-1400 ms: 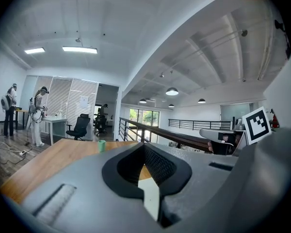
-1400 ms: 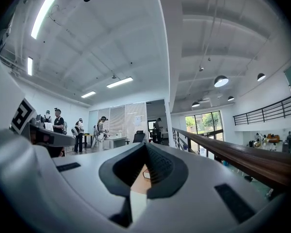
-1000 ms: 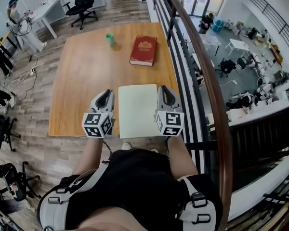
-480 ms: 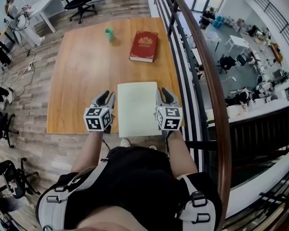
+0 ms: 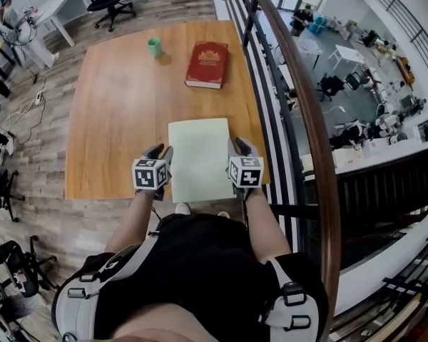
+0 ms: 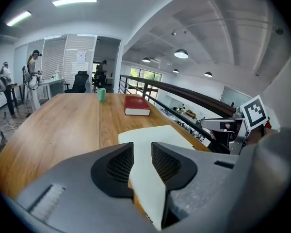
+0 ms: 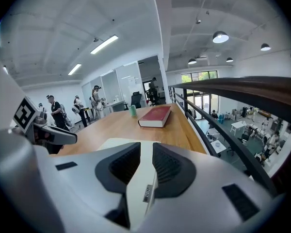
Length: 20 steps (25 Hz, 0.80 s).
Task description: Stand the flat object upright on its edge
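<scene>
Pale flat board (image 5: pixel 198 159) lies at the lower centre of the head view, at the near edge of the wooden table (image 5: pixel 114 98). Left gripper (image 5: pixel 159 151): jaws apart, just opened, with the board's left edge loose between them. Right gripper (image 5: pixel 240 145): clamped on the right edge. The board looks light, stiff and smooth, and is best gripped mid-edge on both sides.

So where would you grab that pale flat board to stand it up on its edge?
Take the board by its two long side edges, near the end closest to the person, coming in from the left and the right at once. It lies flat on the table, so its broad faces offer no hold and only the thin edges fit between jaws. A hold on both sides should keep the wide sheet from twisting as it tips up.
</scene>
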{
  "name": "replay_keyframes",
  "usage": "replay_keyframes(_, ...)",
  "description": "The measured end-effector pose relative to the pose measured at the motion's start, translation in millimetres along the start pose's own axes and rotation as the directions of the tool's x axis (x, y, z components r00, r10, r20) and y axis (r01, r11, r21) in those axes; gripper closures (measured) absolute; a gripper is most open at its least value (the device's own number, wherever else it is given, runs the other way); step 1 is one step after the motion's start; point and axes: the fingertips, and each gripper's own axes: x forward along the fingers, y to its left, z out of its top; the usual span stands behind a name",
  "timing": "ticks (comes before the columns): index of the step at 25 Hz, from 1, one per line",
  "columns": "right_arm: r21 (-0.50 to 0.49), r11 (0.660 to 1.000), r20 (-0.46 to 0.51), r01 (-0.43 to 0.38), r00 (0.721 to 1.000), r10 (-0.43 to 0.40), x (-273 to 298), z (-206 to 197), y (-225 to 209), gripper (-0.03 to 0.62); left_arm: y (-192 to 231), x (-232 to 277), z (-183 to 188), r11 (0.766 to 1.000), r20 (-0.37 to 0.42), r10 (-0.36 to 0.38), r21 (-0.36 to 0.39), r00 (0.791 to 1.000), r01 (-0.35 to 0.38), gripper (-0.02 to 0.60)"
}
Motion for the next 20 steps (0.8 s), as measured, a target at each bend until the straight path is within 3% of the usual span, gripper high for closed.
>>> replay_keyframes(13,0.032,0.999,-0.152,0.016,0.988,-0.011,16.3,-69.1,-11.3,0.517,14.3,21.0,-62.3,0.997,-0.15,-0.007,-0.075,0.989,-0.004,0.46)
replay_keyframes(20,0.055,0.998,-0.213,-0.005,0.977,0.017,21.1,-91.1,-9.7,0.511,9.2,28.0,-86.5,0.974,-0.176,-0.099,-0.221,0.979,0.059,0.446)
